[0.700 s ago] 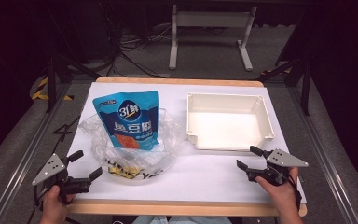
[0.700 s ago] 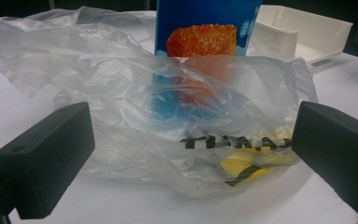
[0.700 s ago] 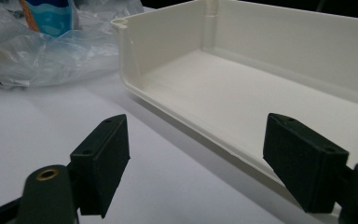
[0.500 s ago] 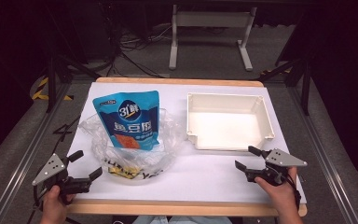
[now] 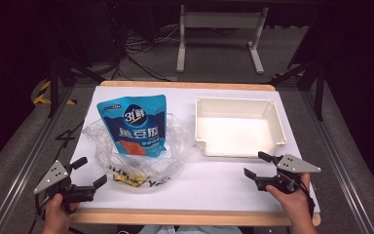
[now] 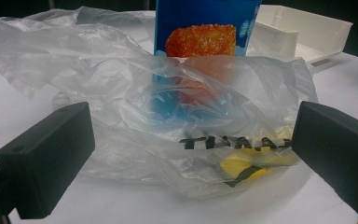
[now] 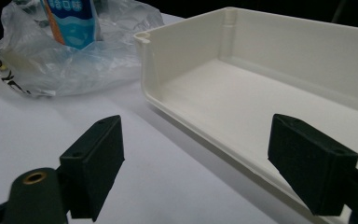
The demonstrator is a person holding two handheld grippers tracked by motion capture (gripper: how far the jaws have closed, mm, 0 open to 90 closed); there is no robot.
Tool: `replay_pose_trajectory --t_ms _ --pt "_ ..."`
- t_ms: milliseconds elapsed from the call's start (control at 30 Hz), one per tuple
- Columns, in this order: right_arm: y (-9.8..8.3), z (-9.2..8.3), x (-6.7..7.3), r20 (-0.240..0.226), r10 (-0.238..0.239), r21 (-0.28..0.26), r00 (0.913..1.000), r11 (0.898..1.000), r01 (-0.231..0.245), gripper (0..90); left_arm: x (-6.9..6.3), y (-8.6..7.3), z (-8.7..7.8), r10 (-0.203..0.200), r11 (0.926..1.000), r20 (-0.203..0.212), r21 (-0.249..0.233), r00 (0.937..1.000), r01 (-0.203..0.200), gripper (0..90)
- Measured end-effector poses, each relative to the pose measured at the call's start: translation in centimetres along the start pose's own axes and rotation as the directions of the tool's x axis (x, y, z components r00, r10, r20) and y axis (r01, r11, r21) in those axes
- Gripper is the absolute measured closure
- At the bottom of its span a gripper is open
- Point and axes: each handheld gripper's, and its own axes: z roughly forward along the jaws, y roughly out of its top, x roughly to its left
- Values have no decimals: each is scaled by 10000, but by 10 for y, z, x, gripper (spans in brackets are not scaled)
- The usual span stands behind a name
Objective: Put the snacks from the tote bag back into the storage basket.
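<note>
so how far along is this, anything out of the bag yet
Nothing looks done: the blue pouch sits in the plastic bag, and the white tray holds nothing. Both the left gripper and right gripper are open, near the table's front edge. Unpacking is all left.

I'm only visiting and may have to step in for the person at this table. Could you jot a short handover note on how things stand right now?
Left tongs: open, holding nothing, low at the near left, facing the clear plastic bag.
Right tongs: open, holding nothing, near right, just in front of the white tray.
Things: the blue snack pouch sits partly inside the bag; something yellow lies at the bag's bottom. The tray looks empty.
Done: nothing moved out of the bag, as far as can be seen.
Left: probably take the bag's contents out and into the tray.
</note>
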Motion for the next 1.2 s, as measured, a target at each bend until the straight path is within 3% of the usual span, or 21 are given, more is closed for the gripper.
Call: replay_pose_trajectory --t_ms 267,533,733,867,933,1200 --pt "34 -5 11 -540 -336 30 9980 9994 338 183 0 0 1 30 9999 -71 154 10000 -29 3" --pt "56 -7 14 -692 -422 394 9967 9982 450 164 0 0 1 32 9998 -136 172 9999 -29 3" --pt "66 -4 11 -881 -387 1010 9954 9937 476 141 0 0 1 6 9998 -148 175 9999 -3 3" --pt "72 -4 12 -879 -485 1056 9950 9927 577 132 0 -1 1 -17 9999 -142 162 9999 19 3" --pt "76 -5 16 -716 -771 1154 9944 9897 851 135 1 -1 1 -77 9997 -162 218 9998 81 3" --pt "86 -6 28 -899 -1031 848 9906 9902 1108 133 0 -1 2 -40 9999 -174 162 9998 43 3"
